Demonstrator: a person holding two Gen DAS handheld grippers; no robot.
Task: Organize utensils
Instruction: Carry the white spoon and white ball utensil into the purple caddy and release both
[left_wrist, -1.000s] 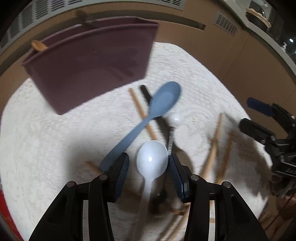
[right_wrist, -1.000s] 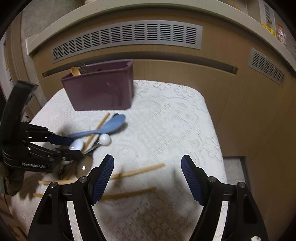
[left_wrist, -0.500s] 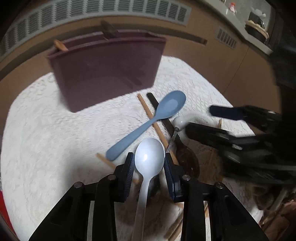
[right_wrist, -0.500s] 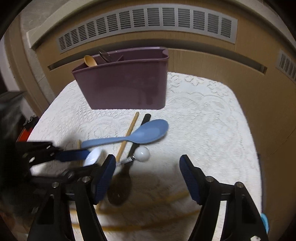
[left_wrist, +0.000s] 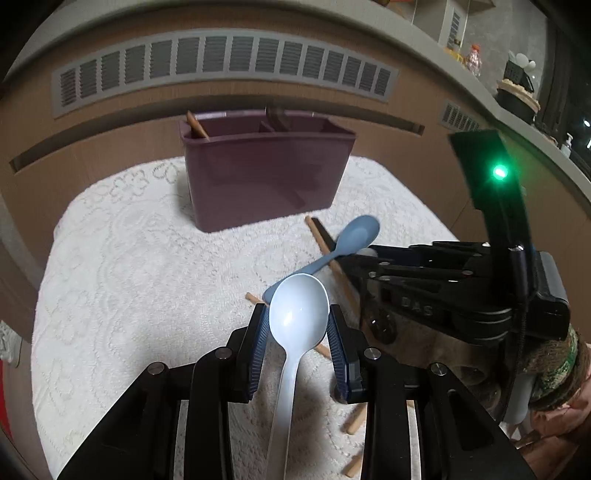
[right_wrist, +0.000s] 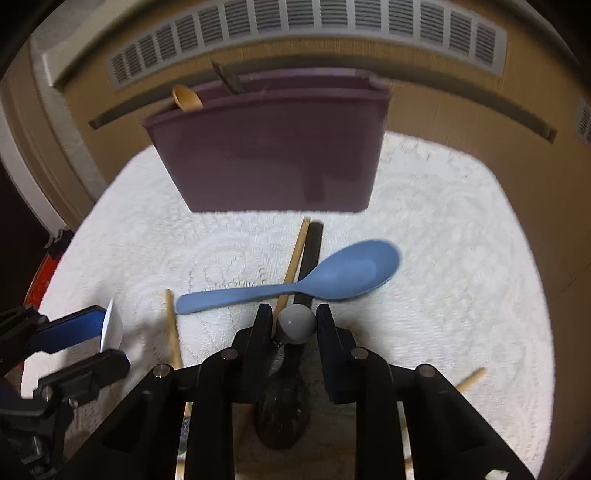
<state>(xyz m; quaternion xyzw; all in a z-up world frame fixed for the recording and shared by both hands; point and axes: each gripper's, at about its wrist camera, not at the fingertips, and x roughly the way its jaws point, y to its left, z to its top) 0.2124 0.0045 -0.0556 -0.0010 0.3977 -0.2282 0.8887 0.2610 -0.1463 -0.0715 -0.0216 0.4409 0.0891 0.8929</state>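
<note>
- Left gripper (left_wrist: 297, 325) fingers are clamped on the bowl of a pale white plastic spoon (left_wrist: 299, 310), lifted off the white lace-covered tabletop (left_wrist: 147, 280)
- Right gripper (right_wrist: 294, 325) fingers close around the round grey knob (right_wrist: 296, 325) of a dark utensil lying there; a firm grip cannot be confirmed
- Blue plastic spoon (right_wrist: 325, 277) and wooden chopsticks (right_wrist: 293, 262) lie loose ahead
- Judged step: pickup; next, carry the spoon to the divided purple plastic caddy (left_wrist: 266, 177) and drop it handle-down

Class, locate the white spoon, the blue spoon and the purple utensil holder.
white spoon (left_wrist: 298, 308), left wrist view, on its bowl.
blue spoon (right_wrist: 354, 271), right wrist view, on its bowl.
purple utensil holder (left_wrist: 266, 177), left wrist view, on its front wall.
</note>
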